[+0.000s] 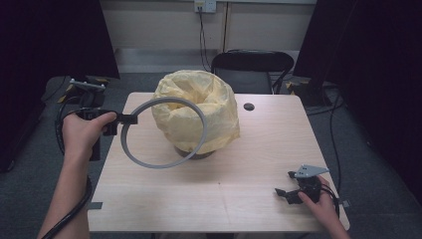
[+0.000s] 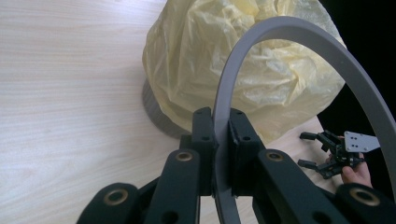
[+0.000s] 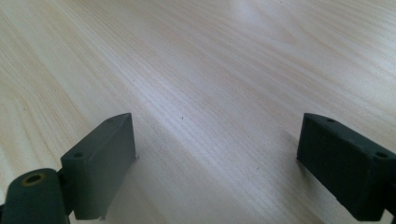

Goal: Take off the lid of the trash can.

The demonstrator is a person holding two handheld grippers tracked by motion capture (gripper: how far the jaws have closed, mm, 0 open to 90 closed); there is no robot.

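At the table's [image 1: 149,199] left side, the left gripper [image 1: 122,119] has its jaws pinched tight on the rim of a grey ring [image 1: 164,132], holding it tilted in the air, its far arc overlapping the front of the yellow bag [image 1: 196,112]. The bag is draped over a grey bin [image 1: 194,154], of which just a strip of base shows under the plastic near the table's middle. In the left gripper view the ring [image 2: 299,46] passes edge-on between the two pads [image 2: 203,140], so the hold is on a thin band at a single spot.

That grip is the first risk, to my eye: with the whole hoop hanging off one point, it may pivot in the jaws or slip out if its far edge catches on the bag. The bag itself is puffed and crumpled; if the ring comes down off-centre, it may snag a fold, drag the plastic down one side, or pull it off the bin altogether. A sideways push could also shove or tip the light bin, since nothing braces it.

The right gripper [image 1: 291,191] rests near the table's front right corner, well apart from the bag, jaws wide open and empty over bare wood [image 3: 210,93]. It is too far off to steady anything.
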